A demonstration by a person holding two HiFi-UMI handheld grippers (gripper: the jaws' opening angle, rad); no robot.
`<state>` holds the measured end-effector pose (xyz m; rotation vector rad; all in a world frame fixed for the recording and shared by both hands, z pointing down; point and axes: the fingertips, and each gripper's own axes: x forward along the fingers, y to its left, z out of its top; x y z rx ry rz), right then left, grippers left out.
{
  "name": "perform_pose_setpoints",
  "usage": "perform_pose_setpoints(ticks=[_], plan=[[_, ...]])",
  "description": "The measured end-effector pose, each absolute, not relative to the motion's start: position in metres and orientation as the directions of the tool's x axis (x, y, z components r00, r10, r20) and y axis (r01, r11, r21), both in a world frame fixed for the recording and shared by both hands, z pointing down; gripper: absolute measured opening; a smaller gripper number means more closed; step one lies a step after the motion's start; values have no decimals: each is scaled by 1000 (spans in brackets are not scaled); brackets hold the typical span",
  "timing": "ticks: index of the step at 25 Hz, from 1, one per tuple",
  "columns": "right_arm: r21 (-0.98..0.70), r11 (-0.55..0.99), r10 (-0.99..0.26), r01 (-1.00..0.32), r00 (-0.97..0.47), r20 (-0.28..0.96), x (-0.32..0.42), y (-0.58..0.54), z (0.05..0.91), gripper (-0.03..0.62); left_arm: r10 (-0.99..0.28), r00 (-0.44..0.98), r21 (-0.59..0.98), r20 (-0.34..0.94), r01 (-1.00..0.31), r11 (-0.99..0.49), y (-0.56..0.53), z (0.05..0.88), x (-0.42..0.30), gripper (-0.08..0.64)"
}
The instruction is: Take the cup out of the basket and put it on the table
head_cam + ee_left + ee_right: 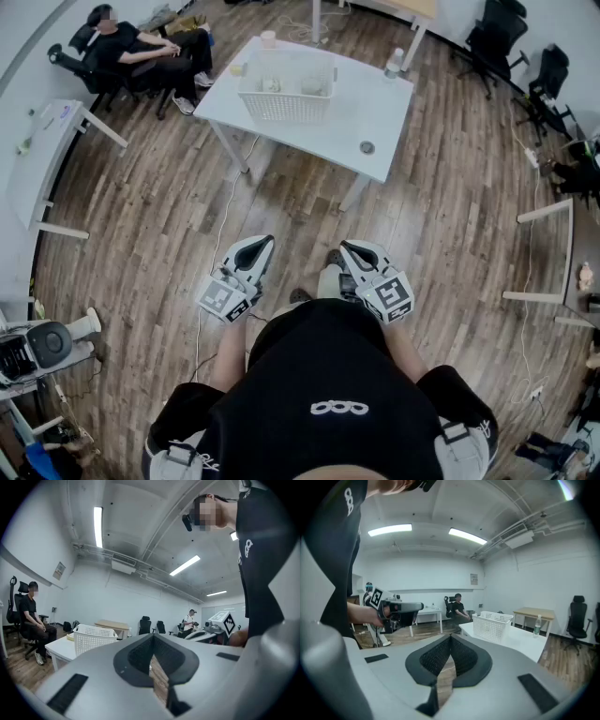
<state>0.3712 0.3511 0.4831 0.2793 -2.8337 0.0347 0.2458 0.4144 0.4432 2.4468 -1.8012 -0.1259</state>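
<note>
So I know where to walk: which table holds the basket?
The white table straight ahead in mid-room; the basket sits on its left part. The other tables stand at the room's edges.

We see a white table (pixel 375 103) on a wood floor (pixel 169 216), w/ a white basket (pixel 281 106) at its far-left end, a water bottle (pixel 394 64) at the far-right corner & a small round disc (pixel 367 147) near the front edge.
</note>
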Motion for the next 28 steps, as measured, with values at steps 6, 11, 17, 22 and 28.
perform_pose_setpoints(ticks=[6, 11, 17, 22, 28], plan=[[4, 984, -170, -176, -943, 286, 362, 346, 483, 25, -954, 299, 133, -1, -946, -297, 409, 442, 236, 8], [-26, 982, -170, -185, -943, 286, 344, 327, 489, 25, -959, 284, 143, 4, -949, -281, 396, 448, 218, 8], [-55, 979, -173, -195, -946, 272, 302, 279, 492, 26, -961, 271, 134, 44, -955, -264, 360, 461, 178, 8], [-72, 980, -164, -187, -953, 254, 249, 219, 495, 26, -966, 244, 118, 81, -965, -234, 311, 465, 127, 8], [-80, 986, -122, -143, -966, 227, 190, 127, 482, 26, -971, 203, 74, 125, -978, -195, 227, 457, 65, 8]])
